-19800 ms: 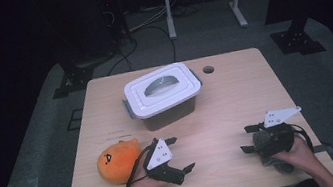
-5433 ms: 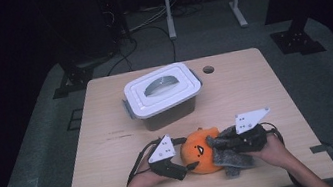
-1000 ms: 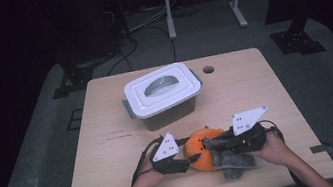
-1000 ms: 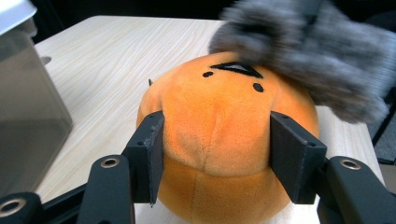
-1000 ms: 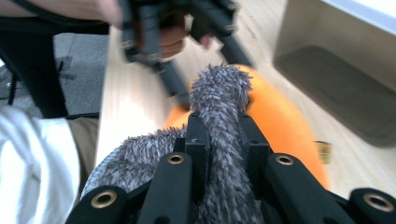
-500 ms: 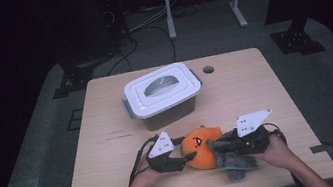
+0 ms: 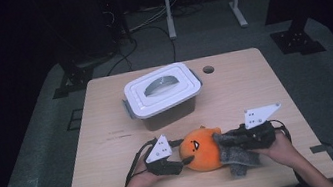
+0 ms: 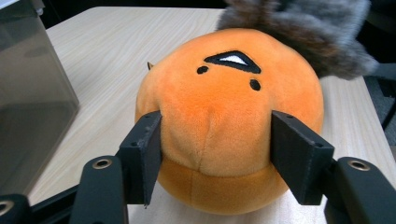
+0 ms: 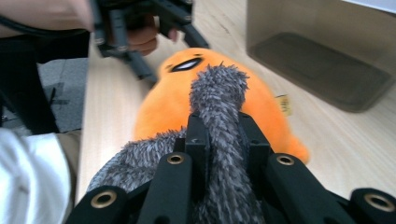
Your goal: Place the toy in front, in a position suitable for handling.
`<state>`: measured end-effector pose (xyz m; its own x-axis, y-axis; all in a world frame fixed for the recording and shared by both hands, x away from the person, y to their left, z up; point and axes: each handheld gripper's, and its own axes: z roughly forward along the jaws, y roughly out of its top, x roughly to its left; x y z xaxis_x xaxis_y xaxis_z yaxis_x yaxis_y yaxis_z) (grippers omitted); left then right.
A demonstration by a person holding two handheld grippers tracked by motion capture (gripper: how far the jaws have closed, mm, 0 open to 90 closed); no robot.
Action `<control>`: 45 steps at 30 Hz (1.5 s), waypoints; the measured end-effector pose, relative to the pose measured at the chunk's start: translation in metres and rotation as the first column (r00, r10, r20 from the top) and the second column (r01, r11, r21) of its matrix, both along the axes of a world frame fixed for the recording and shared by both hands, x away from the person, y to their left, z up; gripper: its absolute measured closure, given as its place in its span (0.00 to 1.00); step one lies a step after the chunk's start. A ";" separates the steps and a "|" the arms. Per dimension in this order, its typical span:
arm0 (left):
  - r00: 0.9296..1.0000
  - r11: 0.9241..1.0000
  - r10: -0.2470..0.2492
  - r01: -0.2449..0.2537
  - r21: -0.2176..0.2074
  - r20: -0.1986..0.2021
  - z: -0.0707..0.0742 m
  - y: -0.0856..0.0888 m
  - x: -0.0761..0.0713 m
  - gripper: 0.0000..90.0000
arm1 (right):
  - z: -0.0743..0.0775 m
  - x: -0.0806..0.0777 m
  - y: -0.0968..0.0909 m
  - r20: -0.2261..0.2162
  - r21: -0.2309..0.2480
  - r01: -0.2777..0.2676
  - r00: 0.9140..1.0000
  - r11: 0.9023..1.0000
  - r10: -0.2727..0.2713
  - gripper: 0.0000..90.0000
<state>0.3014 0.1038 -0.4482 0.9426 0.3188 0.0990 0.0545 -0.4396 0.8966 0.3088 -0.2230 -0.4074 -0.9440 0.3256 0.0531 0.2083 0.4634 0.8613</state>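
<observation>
A round orange plush toy [image 7: 200,150] with a small black face lies near the table's front edge. My left gripper [image 7: 183,159] reaches it from the left. In the left gripper view its two pads [image 8: 148,154] dent the sides of the plush [image 8: 224,107]; the jaws have just been opening a little, with the toy still between them. From the right, my right gripper [image 7: 224,143] is shut on a strip of grey fuzzy fabric [image 9: 217,93] that drapes over the back of the plush [image 9: 163,107] and hangs down toward the table [image 7: 238,159].
A dark translucent box with a white handled lid [image 7: 161,91] stands closed at the middle of the wooden table [image 7: 255,89], just behind the plush. A small round hole [image 7: 208,69] sits near the table's far edge. Dark floor, cables and stands surround the table.
My right gripper has shifted slightly to the right, keeping the grey fabric. The plush has stayed between the left jaws.
</observation>
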 end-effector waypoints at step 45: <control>0.996 0.997 -0.082 0.082 0.003 -0.029 0.009 -0.006 -0.013 0.37 | 0.010 0.007 0.028 -0.013 0.046 -0.032 0.999 0.998 0.032 0.86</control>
<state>0.2883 0.0981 -0.4397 0.9681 0.2397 0.0729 0.0435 -0.4472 0.8934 0.3157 -0.1954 -0.3972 -0.9530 0.2921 0.0800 0.2056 0.4301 0.8790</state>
